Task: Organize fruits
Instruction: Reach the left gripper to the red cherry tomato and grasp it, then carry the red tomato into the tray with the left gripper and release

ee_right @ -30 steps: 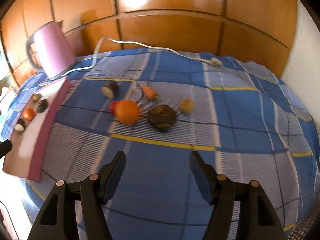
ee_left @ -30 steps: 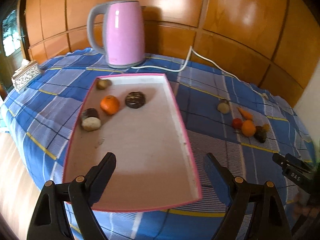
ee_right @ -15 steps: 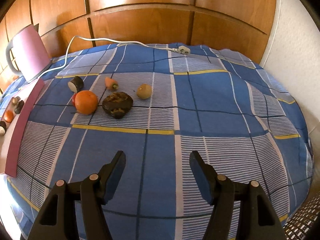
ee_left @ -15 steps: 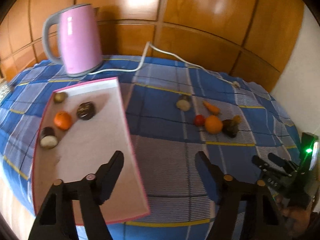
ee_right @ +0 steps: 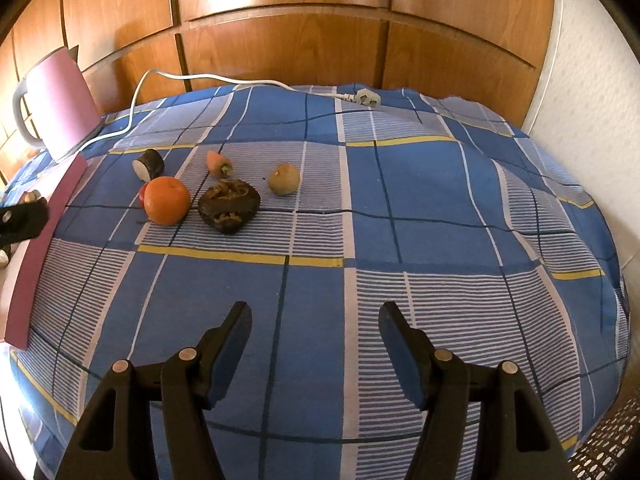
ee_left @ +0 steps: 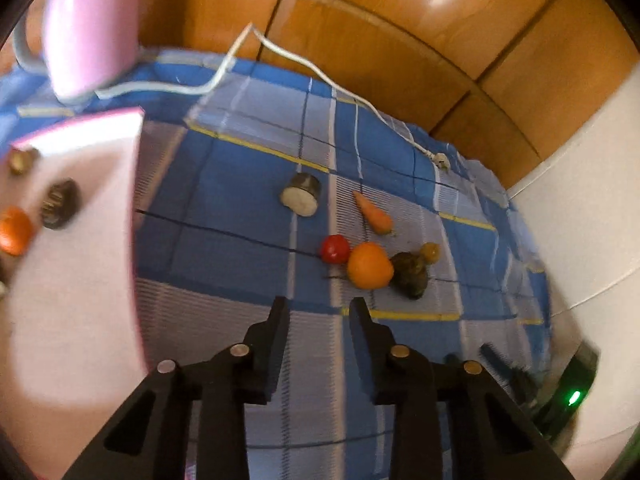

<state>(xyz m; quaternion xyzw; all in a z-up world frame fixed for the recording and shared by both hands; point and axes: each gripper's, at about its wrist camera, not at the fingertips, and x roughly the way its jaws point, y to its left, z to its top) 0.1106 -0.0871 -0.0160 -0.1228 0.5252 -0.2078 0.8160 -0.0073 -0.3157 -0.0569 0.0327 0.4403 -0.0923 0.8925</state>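
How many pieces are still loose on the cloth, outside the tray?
6, clustered left of centre: cut dark piece, carrot, red fruit half hidden behind the orange, dark brown lump, small yellowish fruit. Smaller pieces could hide behind them.

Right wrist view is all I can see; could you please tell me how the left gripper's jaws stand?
Observer: The left gripper has jaws that have just been closing; they are nearly together, nothing between them.
Operator: What lies in the tray, please?
Observer: An orange fruit, a dark round piece and a small brown one.
Operator: And the red thing behind the big orange?
Observer: A small red tomato, right beside it.
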